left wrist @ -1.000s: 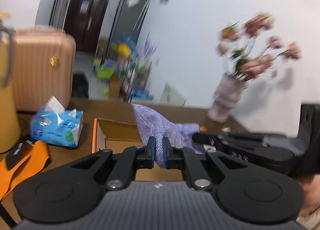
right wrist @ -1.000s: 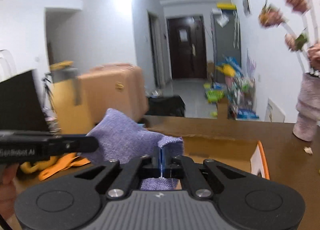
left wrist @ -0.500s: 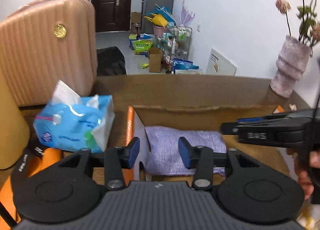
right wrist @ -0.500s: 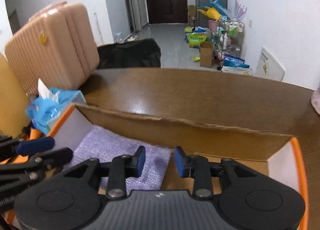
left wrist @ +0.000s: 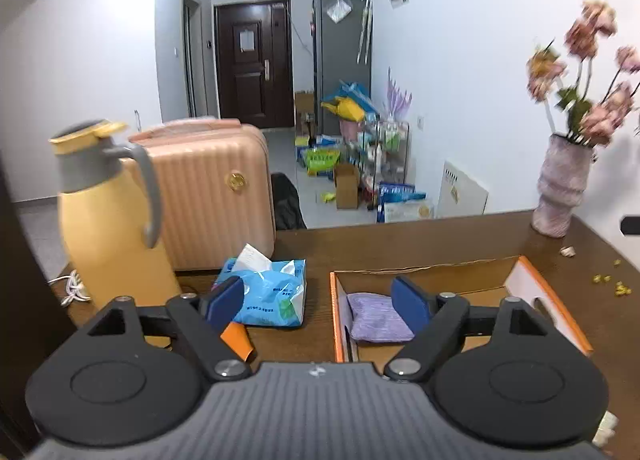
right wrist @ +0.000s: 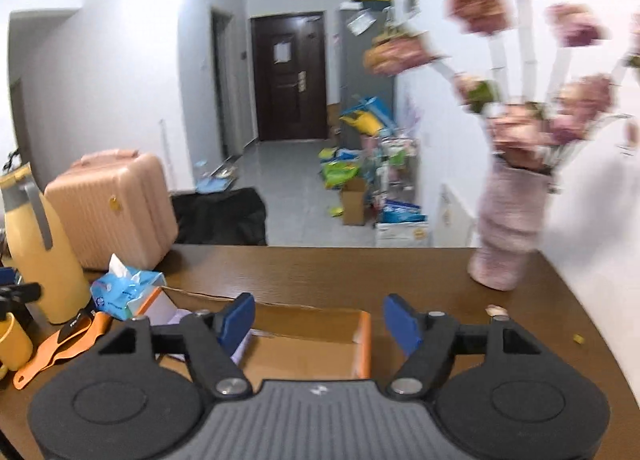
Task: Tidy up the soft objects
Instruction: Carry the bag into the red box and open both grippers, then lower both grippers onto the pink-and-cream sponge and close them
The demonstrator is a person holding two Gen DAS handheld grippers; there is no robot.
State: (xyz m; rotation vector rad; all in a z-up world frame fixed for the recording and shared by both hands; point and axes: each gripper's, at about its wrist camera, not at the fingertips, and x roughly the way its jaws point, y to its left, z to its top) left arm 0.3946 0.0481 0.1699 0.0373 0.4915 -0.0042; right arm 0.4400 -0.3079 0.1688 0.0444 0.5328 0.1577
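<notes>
A folded purple cloth (left wrist: 374, 322) lies in the left end of an open cardboard box with orange edges (left wrist: 560, 312) on the brown table. My left gripper (left wrist: 318, 302) is open and empty, raised above and in front of the box's left side. My right gripper (right wrist: 319, 318) is open and empty, raised over the box (right wrist: 362, 344). Only a pale sliver of the cloth (right wrist: 178, 318) shows in the right wrist view, behind the left finger.
A blue tissue pack (left wrist: 268, 288), an orange and black item (right wrist: 64, 344) and a yellow jug (left wrist: 108, 216) stand left of the box. A pink vase of flowers (right wrist: 510, 224) stands at the table's far right corner. A pink suitcase (left wrist: 212, 188) stands behind the table.
Both grippers let go of the purple cloth, which now lies in the box. Both have opened wide and pulled back and up from the box.
</notes>
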